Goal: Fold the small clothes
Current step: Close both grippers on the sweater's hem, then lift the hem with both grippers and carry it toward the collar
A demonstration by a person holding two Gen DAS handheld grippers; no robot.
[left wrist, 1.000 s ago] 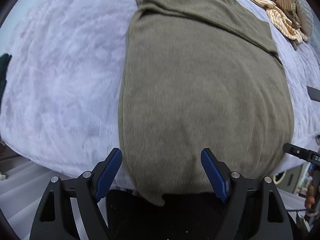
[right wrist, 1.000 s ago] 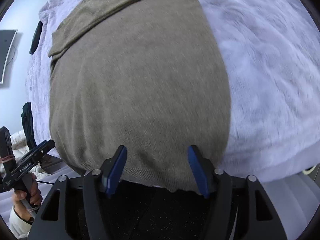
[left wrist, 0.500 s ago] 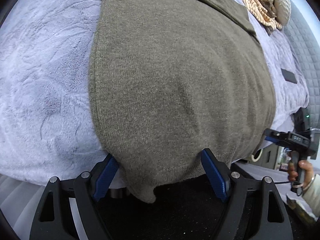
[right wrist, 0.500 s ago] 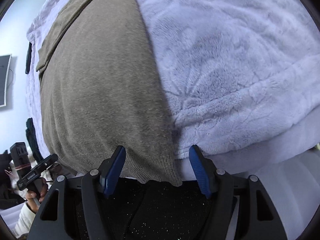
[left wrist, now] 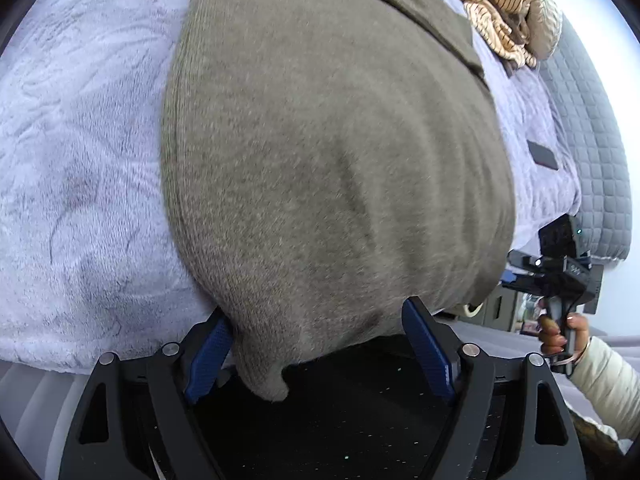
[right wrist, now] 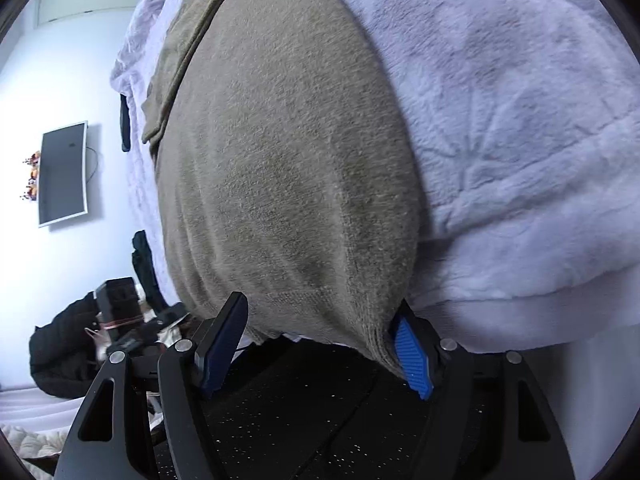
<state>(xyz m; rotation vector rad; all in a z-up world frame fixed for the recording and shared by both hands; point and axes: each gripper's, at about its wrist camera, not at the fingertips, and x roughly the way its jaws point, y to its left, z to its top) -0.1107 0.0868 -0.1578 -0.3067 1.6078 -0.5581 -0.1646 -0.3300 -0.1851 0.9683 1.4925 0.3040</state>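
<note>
My left hand-held gripper [left wrist: 318,350], jaws wide, straddles the near-left hem corner of the olive sweater [left wrist: 328,152] lying flat on the bed [left wrist: 80,160]; my right hand-held gripper [right wrist: 320,346], equally wide, brackets the right corner. Both should pinch deep and level before lifting.

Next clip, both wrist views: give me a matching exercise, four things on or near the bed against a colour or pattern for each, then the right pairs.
Things:
1. garment
2. blanket
3. clothes pile
4. finger pads

Colours:
A. blue
B. cream with dark stripes
C. pale lilac
D. olive

Pairs: 1-D, 2-C, 3-B, 4-A
</note>
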